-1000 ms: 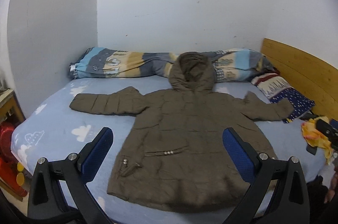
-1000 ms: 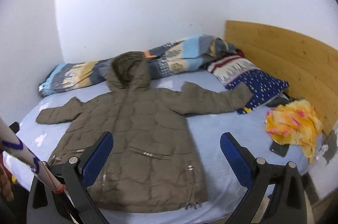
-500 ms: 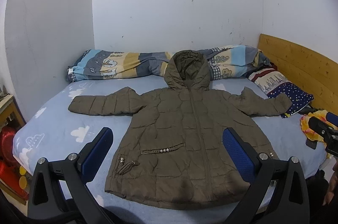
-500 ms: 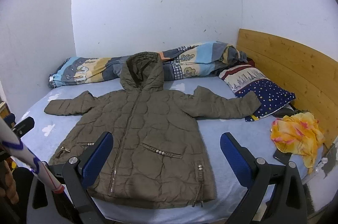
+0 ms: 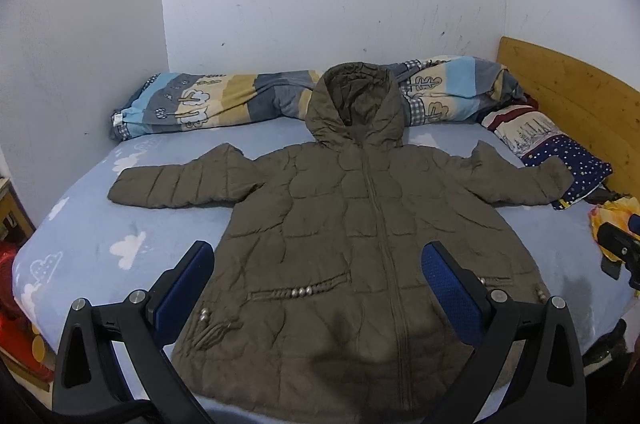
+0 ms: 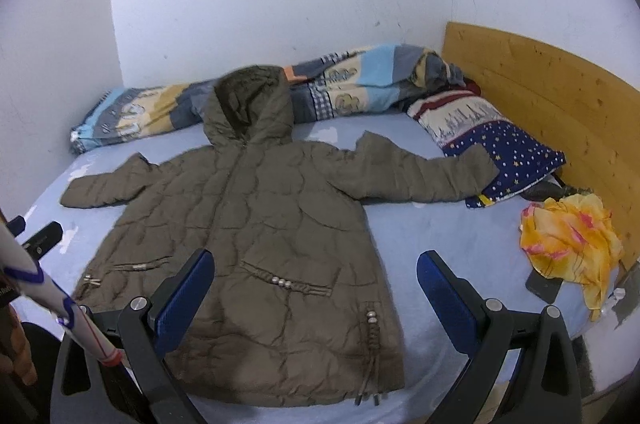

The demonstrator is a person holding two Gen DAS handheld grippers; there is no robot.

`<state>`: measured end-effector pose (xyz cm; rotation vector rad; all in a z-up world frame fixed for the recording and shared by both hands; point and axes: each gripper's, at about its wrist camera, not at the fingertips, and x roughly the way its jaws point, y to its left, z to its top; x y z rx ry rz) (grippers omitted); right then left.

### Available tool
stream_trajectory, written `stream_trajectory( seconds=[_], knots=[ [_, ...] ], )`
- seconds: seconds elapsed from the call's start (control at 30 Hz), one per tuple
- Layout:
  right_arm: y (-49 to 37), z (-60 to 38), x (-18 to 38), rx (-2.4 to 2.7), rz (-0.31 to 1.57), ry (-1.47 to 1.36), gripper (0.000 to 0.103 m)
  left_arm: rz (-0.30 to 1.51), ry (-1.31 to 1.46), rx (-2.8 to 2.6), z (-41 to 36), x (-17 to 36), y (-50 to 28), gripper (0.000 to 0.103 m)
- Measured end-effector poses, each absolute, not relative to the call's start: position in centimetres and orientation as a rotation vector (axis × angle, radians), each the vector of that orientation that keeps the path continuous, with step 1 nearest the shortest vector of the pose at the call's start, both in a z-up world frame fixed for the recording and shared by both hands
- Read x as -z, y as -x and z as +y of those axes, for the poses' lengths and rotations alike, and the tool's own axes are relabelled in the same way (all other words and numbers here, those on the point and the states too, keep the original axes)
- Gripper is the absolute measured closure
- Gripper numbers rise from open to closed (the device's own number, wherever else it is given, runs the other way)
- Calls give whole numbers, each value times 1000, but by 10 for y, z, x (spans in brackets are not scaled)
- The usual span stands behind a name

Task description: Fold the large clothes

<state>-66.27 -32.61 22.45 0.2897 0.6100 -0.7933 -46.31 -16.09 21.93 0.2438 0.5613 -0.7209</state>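
Olive hooded jacket [image 5: 360, 256] lies flat, zipped, sleeves spread, on the bed [image 5: 100, 236]. Left hand-held gripper [image 5: 318, 288] and right hand-held gripper [image 6: 316, 288] both spread wide above its hem, holding nothing

Matt quilted cloth jacket [image 5: 360, 224] on soft fleecy bed sheet [image 5: 100, 236]; bare, knotty wooden headboard [image 6: 540, 83].

The left gripper [image 5: 318, 288] and the right gripper [image 6: 314, 286] are both held level with jaws spread wide, blue-padded fingers [image 5: 185, 290] well apart and nothing between them, each black frame splaying outward beneath its own pair of pads.
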Motion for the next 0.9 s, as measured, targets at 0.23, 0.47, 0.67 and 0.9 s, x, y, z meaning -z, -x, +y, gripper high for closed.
stream_trajectory(
  seconds=[0.23, 0.47, 0.67, 0.9],
  knots=[
    [657, -394, -207, 878, 635, -366, 0, 553, -277, 746, -221, -206, 433, 0],
    [645, -434, -199, 861, 621, -397, 0, 498, -236, 756, -256, -205, 416, 0],
    [671, -537, -182, 833, 589, -526, 7, 413, -301, 673, -257, -185, 394, 0],
    [724, -701, -132, 971, 582, -780, 40, 505, -253, 639, -249, -178, 349, 0]
  ],
)
